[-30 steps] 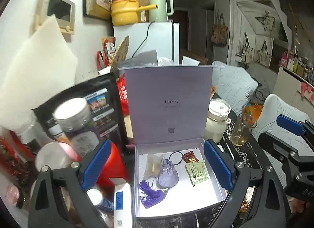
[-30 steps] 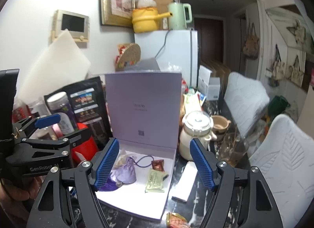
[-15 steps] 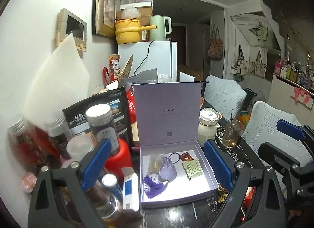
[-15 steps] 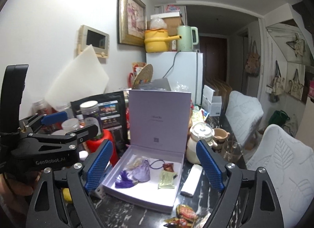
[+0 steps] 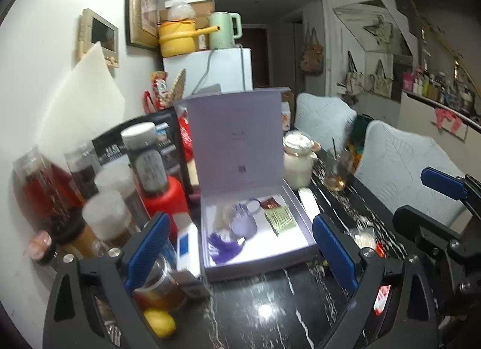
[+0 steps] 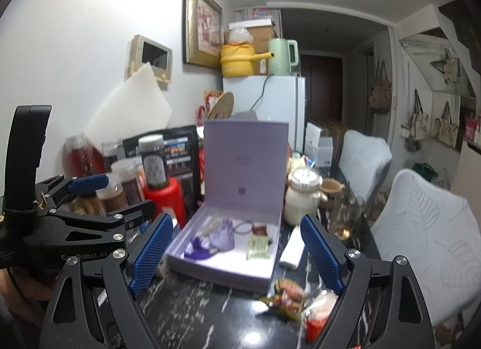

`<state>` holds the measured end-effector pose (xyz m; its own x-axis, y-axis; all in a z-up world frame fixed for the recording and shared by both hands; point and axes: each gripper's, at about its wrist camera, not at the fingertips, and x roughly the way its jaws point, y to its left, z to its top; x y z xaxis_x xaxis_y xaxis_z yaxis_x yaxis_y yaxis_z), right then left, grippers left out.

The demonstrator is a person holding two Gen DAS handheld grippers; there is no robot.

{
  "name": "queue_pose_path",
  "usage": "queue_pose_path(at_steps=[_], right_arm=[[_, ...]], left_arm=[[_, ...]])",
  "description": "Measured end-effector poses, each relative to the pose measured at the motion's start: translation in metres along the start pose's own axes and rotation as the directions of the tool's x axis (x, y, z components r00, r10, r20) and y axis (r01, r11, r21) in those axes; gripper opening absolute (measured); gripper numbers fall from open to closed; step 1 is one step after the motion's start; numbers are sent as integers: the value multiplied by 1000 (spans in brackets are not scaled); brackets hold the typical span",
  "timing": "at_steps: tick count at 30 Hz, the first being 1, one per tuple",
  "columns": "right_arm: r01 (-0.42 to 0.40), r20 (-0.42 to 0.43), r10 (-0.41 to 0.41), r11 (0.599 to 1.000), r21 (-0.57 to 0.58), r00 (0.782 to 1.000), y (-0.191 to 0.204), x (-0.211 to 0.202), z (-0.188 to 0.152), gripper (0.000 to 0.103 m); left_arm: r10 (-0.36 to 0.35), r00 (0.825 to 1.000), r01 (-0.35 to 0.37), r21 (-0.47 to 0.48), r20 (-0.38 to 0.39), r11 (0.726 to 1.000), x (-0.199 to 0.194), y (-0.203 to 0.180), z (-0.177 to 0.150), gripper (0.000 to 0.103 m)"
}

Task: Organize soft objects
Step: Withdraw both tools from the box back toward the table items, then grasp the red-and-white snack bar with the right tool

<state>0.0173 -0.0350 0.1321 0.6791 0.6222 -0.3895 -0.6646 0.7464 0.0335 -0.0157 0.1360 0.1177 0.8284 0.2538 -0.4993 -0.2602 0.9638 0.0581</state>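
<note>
Your left gripper (image 5: 240, 243): jaws wide, nothing betw. them. Right gripper (image 6: 236, 246): same. Lilac box (image 6: 222, 270) sits open on the bench (image 6: 210, 313); purple pouch (image 6: 223, 239), tassel (image 6: 197, 249), green sachet (image 6: 258, 246) inside, poss. touching – blurred.

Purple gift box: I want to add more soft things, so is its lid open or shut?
Open: the purple gift box has its lid standing upright.
</note>
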Motion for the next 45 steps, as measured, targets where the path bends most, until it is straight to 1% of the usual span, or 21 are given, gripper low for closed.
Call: queue_pose_path(at_steps=[4, 7, 13, 16, 21, 24, 28, 30, 32, 35, 37, 42, 45], right_arm=[[4, -17, -4, 1000, 8, 1000, -2, -8, -21, 88], [14, -32, -14, 1000, 13, 999, -5, -16, -36, 88], [29, -66, -26, 999, 45, 997, -12, -29, -61, 88], [58, -94, -51, 996, 71, 994, -19, -36, -79, 88], [106, -148, -87, 986, 125, 985, -34, -44, -106, 88], [150, -186, -120, 977, 154, 975, -44, -49, -123, 88], [196, -222, -153, 963, 187, 963, -56, -55, -140, 88], [209, -236, -160, 957, 199, 958, -60, -57, -147, 88], [215, -252, -159, 953, 213, 955, -63, -58, -152, 88], [219, -266, -156, 949, 225, 951, -67, -61, -160, 88], [227, -284, -158, 947, 228, 946, -70, -61, -166, 88], [252, -338, -156, 932, 261, 928, -85, -52, -181, 88], [250, -370, -133, 924, 291, 920, -97, -42, -191, 88]], left_arm=[[-20, 999, 21, 26, -37, 999, 1, -13, -17, 97], [-56, 997, 58, 33, -59, 998, 1, -22, -28, 97], [-117, 987, 124, 60, -112, 991, 3, -43, -48, 97], [-147, 979, 157, 65, -139, 985, 5, -52, -58, 97], [-204, 961, 218, 57, -189, 974, 11, -67, -76, 97], [-219, 952, 239, 72, -214, 968, 14, -78, -87, 97], [-269, 930, 292, 59, -251, 955, 20, -87, -99, 97], [-278, 923, 303, 60, -265, 951, 23, -93, -104, 97], [-284, 920, 310, 58, -269, 949, 26, -98, -108, 97], [-306, 905, 336, 54, -295, 940, 32, -108, -113, 97], [-313, 899, 346, 58, -306, 936, 35, -113, -116, 97], [-310, 886, 352, 66, -344, 934, 47, -124, -124, 97], [-307, 879, 351, 59, -365, 935, 54, -126, -127, 97]])
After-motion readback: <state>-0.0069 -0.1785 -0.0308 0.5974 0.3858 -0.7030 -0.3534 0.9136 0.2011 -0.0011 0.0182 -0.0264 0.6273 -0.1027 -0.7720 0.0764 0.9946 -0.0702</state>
